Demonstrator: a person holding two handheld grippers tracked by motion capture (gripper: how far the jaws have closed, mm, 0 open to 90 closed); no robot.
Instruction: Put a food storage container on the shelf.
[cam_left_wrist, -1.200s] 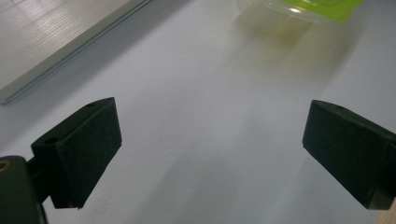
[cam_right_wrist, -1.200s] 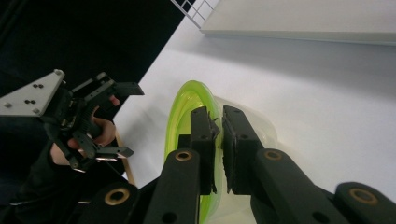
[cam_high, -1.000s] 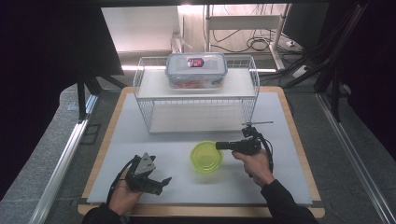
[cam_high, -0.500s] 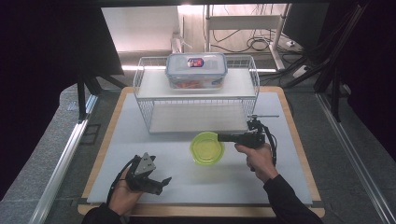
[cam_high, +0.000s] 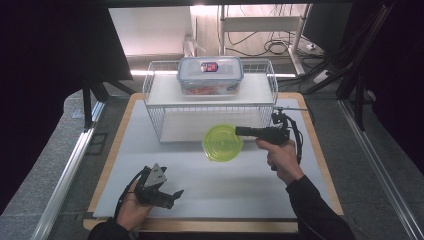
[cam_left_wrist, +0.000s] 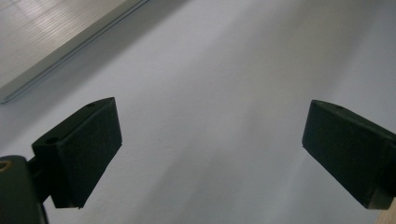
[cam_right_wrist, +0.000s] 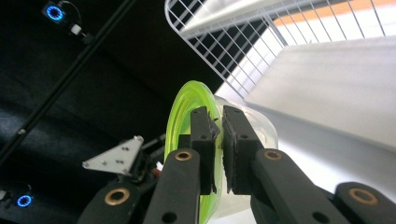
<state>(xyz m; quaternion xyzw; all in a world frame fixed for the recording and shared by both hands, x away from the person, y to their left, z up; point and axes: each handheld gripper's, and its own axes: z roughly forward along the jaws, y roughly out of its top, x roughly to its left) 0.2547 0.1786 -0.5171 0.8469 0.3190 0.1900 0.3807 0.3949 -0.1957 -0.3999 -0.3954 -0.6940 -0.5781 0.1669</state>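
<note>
Right gripper (cam_high: 239, 131): held level in the person's right hand (cam_high: 282, 157), jaws pinched on the rim of a round container with a lime-green lid (cam_high: 223, 142).
Grip seen up close: in the right gripper view the two black pads (cam_right_wrist: 202, 135) press together on the container's edge (cam_right_wrist: 184, 116), the green lid on one side and the clear tub wall on the other.
Container: tipped on its side, lid facing the camera above, lifted clear of the white tabletop (cam_high: 225, 185), just in front of the wire rack (cam_high: 155, 107).
Left gripper (cam_high: 170, 196): resting low near the table's front edge in the person's left hand (cam_high: 131, 210), well apart from the container.
Left jaws: spread wide in the left gripper view, with bare white surface between the two pads (cam_left_wrist: 81, 151).
Wire rack: white, with a flat shelf on top, standing at the far side of the table.
On the shelf: a clear rectangular food box with a blue-edged snap lid (cam_high: 210, 74), orange contents showing through its wall.
</note>
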